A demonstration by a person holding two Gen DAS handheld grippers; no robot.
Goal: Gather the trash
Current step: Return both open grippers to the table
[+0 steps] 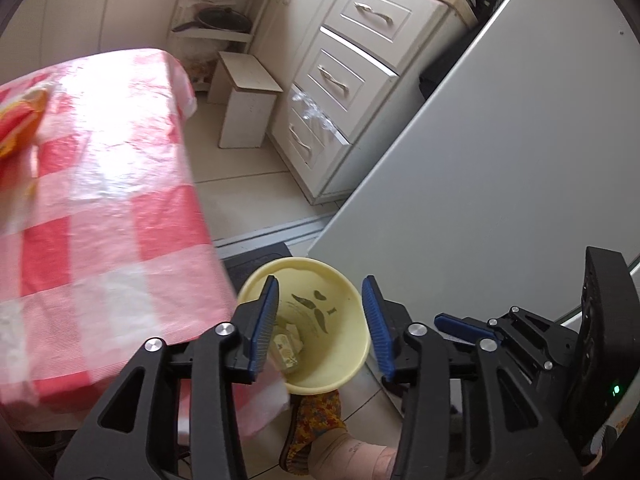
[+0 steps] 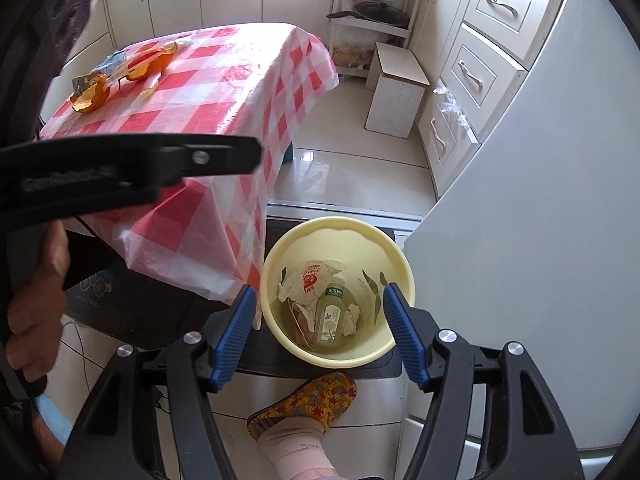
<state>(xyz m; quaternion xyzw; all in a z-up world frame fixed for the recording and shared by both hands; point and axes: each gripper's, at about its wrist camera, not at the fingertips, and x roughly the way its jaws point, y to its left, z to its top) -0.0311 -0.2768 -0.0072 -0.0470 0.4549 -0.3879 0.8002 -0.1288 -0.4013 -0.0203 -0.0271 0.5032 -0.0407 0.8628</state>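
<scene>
A pale yellow bin (image 2: 402, 264) stands on the floor beside the table (image 2: 208, 92), which wears a red and white check cloth. Inside the bin lie a white wrapper with red print (image 2: 310, 280), a green-labelled bottle (image 2: 330, 320) and crumpled tissue (image 2: 352, 316). My right gripper (image 2: 320, 336) hangs open above the bin with nothing between its blue pads. My left gripper (image 1: 320, 328) is also open over the bin (image 1: 344, 280) and empty; a small carton (image 1: 286, 350) shows below it. Orange peel (image 2: 90, 98) and a wrapper (image 2: 120, 58) lie on the table's far side.
A white fridge side (image 2: 520, 240) rises right of the bin. A white stool (image 2: 396, 92) and cream drawers (image 2: 480, 60) stand behind. A person's foot in a patterned slipper (image 2: 312, 400) is just in front of the bin, which stands on a black mat (image 2: 280, 352).
</scene>
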